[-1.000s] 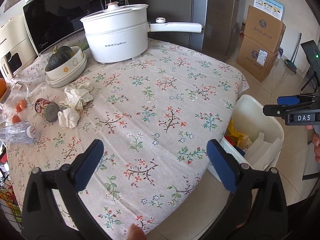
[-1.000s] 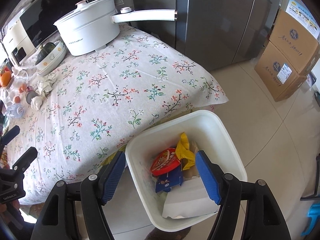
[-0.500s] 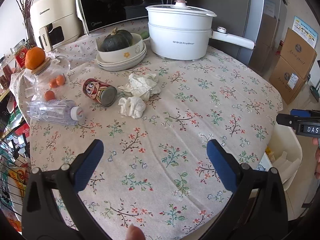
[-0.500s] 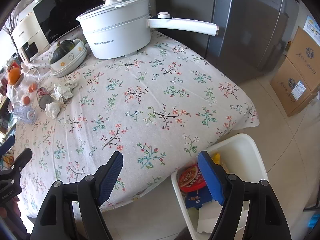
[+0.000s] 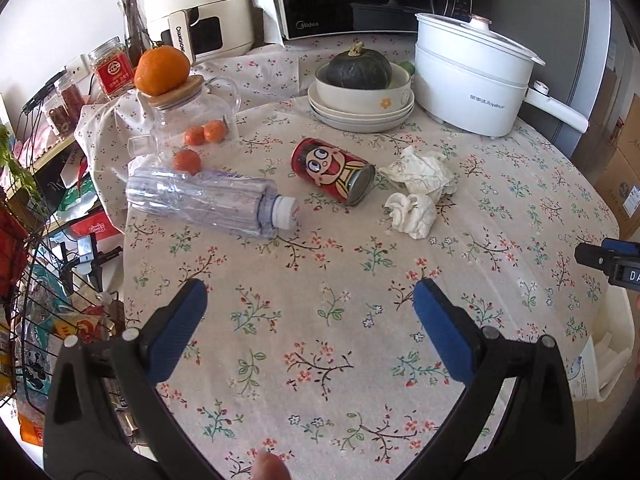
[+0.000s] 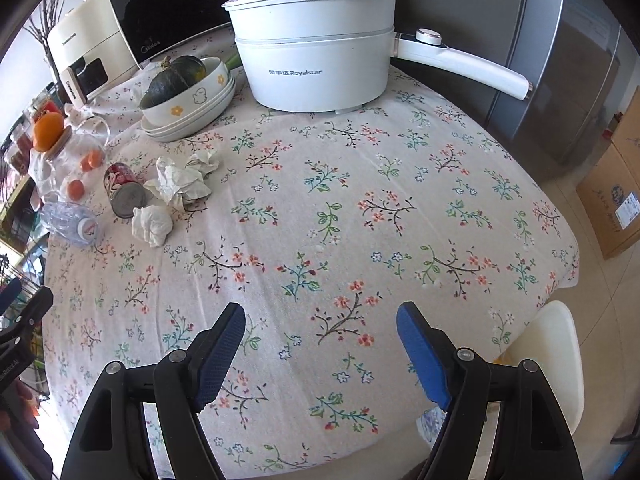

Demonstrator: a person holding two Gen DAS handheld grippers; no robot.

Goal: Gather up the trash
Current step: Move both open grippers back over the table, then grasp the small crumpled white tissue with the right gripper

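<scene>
Four pieces of rubbish lie together toward the left edge of the table [image 5: 320, 340], well apart from the white bin [image 6: 552, 360] tucked under its right edge. Largest is the crushed plastic bottle [image 5: 208, 200], on its side and nearest that left edge; being round and light, it could roll off toward the wire rack if a finger nudges it rather than straddles it. Next, the red can [image 5: 332, 170] lies on its side just beside the bottle's cap, and a careless reach for either may knock the other, or send it toward the glass jar [image 5: 188, 120] and the small oranges. The bigger crumpled tissue [image 5: 420, 168] touches the smaller tissue wad [image 5: 412, 210]; a grab at one may drag the other and drop it on the way to the bin. The left gripper [image 5: 310, 308] hangs over bare cloth with jaws spread and empty. The right gripper [image 6: 320, 332] is likewise wide apart, holding nothing, near the front edge.
</scene>
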